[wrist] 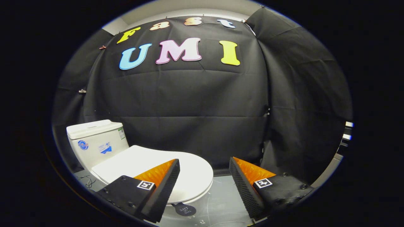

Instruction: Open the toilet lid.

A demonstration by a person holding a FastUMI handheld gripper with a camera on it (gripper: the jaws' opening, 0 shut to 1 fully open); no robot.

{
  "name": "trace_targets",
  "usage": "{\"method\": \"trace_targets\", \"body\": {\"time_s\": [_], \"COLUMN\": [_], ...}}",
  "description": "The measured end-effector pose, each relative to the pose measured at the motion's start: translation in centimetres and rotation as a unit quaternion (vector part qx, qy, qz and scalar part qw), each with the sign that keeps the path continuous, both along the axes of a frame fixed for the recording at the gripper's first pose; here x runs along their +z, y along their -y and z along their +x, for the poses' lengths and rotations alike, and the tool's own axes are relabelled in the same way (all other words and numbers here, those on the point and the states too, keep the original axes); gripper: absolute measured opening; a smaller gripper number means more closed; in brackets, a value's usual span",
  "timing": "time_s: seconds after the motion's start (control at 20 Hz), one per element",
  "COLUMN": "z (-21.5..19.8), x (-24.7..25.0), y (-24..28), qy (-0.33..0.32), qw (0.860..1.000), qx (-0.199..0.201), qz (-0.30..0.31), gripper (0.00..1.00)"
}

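Black cloth wall behind, pale floor (221,195) under toilet. Toilet lid (151,167) down flat on bowl, tank (94,142) at its hinge end. Lid long axis runs from tank to rounded front edge, which lies between fingers. Gripper (204,168) released, fingers spread, grasping nothing, one finger above lid. Step: approach. Next: lower, catch front edge, swing up toward tank.

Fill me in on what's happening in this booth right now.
A person is holding a handheld claw in front of a white toilet on the booth floor, meaning to open its lid. The toilet lid is still down flat over the seat. The claw is open and holds nothing. One finger shows in front of the lid; the other is out past the bowl's front, over the floor. Whether any finger touches the lid cannot be told. The tank stands behind, by the black cloth wall.
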State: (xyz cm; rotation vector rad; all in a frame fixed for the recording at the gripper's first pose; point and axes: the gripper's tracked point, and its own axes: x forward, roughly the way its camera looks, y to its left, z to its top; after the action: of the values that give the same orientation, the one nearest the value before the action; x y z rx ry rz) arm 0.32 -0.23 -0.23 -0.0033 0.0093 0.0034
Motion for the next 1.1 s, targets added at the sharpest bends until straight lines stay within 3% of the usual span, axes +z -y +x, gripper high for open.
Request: {"method": "trace_targets", "body": {"time_s": [1.1], "z": [0.1], "x": [-0.8], "y": [0.4], "qy": [-0.021], "qw": [1.0], "qx": [-0.003], "qz": [0.014], "gripper": [0.99]}}
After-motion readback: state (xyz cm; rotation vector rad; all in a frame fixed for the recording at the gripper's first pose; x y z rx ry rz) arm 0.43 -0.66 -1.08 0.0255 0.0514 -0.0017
